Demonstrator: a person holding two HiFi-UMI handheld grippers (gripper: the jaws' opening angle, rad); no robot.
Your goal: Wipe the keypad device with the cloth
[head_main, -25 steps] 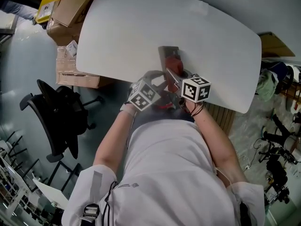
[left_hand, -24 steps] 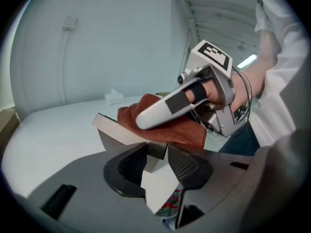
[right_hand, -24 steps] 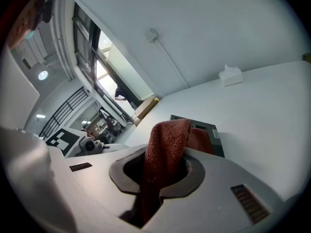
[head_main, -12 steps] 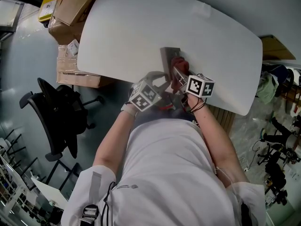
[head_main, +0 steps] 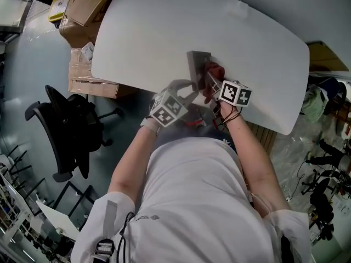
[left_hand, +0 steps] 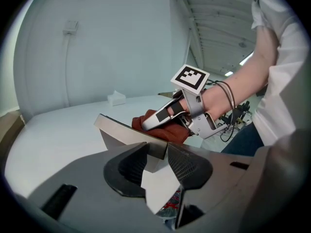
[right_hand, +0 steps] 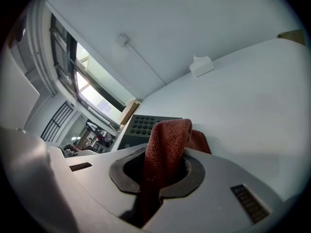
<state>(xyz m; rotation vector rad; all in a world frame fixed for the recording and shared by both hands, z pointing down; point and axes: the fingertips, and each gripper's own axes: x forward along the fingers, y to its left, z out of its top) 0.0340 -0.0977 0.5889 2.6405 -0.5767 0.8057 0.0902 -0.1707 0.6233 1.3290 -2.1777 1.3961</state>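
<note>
The keypad device (head_main: 197, 64), a dark grey slab with rows of round buttons (right_hand: 142, 124), lies near the front edge of the white table (head_main: 153, 32). My left gripper (left_hand: 156, 155) is shut on the device's near edge (left_hand: 127, 136) and holds it. My right gripper (right_hand: 164, 171) is shut on the red cloth (right_hand: 165, 144), which bulges out past the jaws. In the head view the cloth (head_main: 214, 72) rests on the device's right side, under the right gripper (head_main: 213, 83). The left gripper view shows the right gripper (left_hand: 167, 114) pressing the cloth (left_hand: 167, 131) onto the device.
A small white box (right_hand: 200, 65) sits far back on the table by the wall. Left of the table on the floor stand cardboard boxes (head_main: 82, 15) and a black office chair (head_main: 71, 130). The person's torso is close to the table's front edge.
The right gripper has carried the cloth farther from the person and toward the device's right side. The left gripper has kept its hold on the device's near edge.
</note>
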